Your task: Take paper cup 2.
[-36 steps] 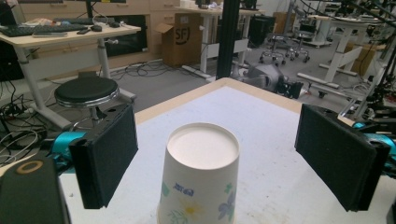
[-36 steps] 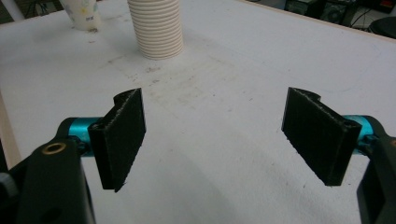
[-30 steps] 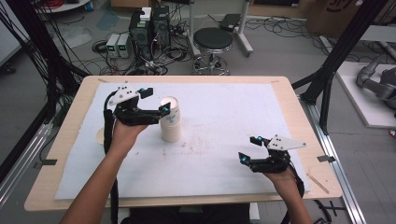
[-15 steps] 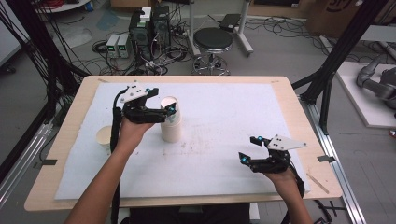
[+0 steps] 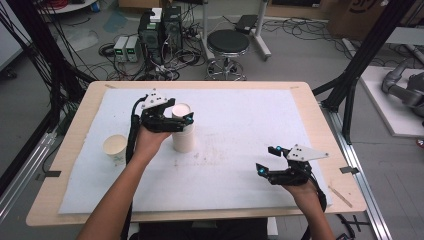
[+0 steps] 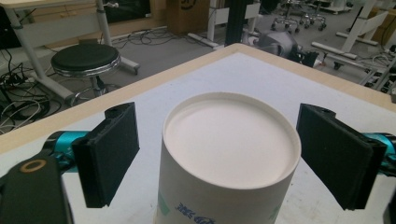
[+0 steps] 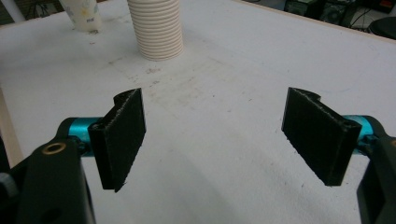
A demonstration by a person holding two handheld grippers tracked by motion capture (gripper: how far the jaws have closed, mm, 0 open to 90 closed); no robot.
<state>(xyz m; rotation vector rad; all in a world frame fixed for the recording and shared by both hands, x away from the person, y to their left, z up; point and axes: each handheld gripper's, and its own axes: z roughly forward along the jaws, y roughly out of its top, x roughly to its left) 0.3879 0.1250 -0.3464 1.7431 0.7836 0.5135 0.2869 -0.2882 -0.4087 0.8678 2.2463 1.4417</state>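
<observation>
A ribbed stack of white paper cups (image 5: 184, 141) stands upside down left of the mat's middle. My left gripper (image 5: 183, 117) is open, and its jaws straddle the stack's top without touching it. In the left gripper view the top cup's base (image 6: 229, 140) lies between the two black pads (image 6: 108, 154), with a gap on each side. A single paper cup (image 5: 115, 149) stands upright near the mat's left edge. My right gripper (image 5: 269, 161) is open and holds nothing, low over the mat at the front right. The right gripper view has the stack (image 7: 156, 29) and the single cup (image 7: 84, 14) far ahead of its jaws.
A white mat (image 5: 240, 125) covers most of the wooden table (image 5: 305, 89). Beyond the far edge are a black stool (image 5: 228, 44), computer boxes and cables on the floor. Black frame posts stand at both sides of the table.
My left gripper has moved to the right, from beside the stack to around its top, and this uncovered the single cup at the left. The right gripper has stayed still.
</observation>
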